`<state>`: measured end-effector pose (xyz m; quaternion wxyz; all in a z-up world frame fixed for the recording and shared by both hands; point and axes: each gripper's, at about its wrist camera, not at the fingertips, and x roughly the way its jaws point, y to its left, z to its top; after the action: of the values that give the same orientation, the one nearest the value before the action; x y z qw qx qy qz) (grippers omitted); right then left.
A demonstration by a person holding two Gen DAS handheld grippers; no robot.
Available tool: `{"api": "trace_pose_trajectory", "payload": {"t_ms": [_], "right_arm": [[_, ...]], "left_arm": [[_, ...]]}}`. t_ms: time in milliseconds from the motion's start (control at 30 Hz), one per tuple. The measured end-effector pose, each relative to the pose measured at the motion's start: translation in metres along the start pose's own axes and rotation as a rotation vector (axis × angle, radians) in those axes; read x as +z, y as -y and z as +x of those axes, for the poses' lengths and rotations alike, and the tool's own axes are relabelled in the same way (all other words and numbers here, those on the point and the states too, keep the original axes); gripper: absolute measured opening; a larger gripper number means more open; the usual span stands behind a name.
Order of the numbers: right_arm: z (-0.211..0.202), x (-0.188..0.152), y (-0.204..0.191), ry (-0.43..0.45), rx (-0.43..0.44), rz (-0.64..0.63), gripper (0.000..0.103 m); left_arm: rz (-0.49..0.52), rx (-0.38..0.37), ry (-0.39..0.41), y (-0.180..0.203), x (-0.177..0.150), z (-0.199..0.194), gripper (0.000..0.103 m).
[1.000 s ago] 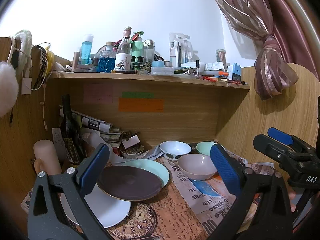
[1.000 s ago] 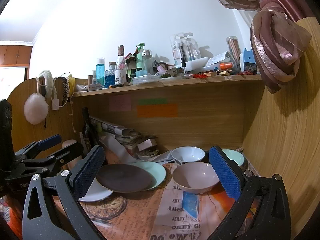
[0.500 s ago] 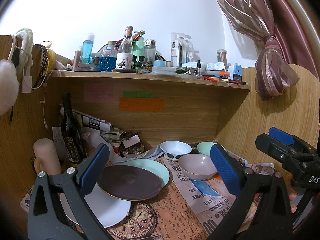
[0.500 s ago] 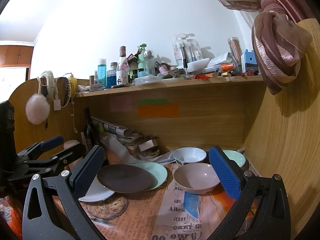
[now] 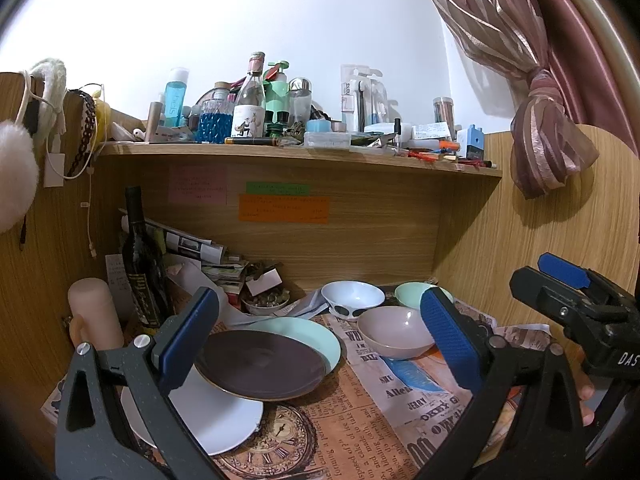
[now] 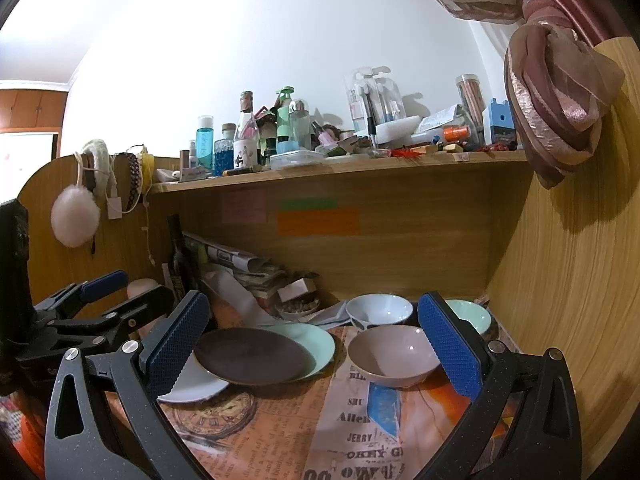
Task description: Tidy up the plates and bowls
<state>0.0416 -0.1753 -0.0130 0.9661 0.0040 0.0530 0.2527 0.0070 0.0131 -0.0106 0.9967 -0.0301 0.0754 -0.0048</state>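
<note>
On the newspaper-covered desk a dark brown plate (image 5: 260, 364) (image 6: 252, 356) overlaps a mint plate (image 5: 308, 334) (image 6: 316, 340) and a white plate (image 5: 216, 420) (image 6: 192, 386). To their right sit a pinkish bowl (image 5: 394, 332) (image 6: 392, 354), a white bowl (image 5: 352, 298) (image 6: 378, 310) and a mint bowl (image 5: 412, 294) (image 6: 472, 314). My left gripper (image 5: 316, 344) hangs open in front of the plates with nothing between its fingers. My right gripper (image 6: 312, 344) stands open too, just before the pinkish bowl, holding nothing.
A dark wine bottle (image 5: 140, 264), a pale cylinder (image 5: 94, 312), stacked papers and a small dish of bits (image 5: 266, 302) crowd the back left. A cluttered shelf (image 5: 280, 148) runs overhead. Wooden side panels close both sides; a curtain (image 5: 548, 144) hangs right.
Both grippers have drifted only slightly; the view has barely shifted. The plates and bowls lie where they were.
</note>
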Motion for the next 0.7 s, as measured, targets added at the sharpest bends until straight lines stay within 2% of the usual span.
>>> {"api": "trace_pose_trajectory", "payload": {"t_ms": [700], "right_arm": [[0.0048,-0.0013,0.0015,-0.003,0.007,0.002,0.103]], "left_arm": [[0.019,0.010,0.016,0.0061,0.0001,-0.0028,0.103]]}}
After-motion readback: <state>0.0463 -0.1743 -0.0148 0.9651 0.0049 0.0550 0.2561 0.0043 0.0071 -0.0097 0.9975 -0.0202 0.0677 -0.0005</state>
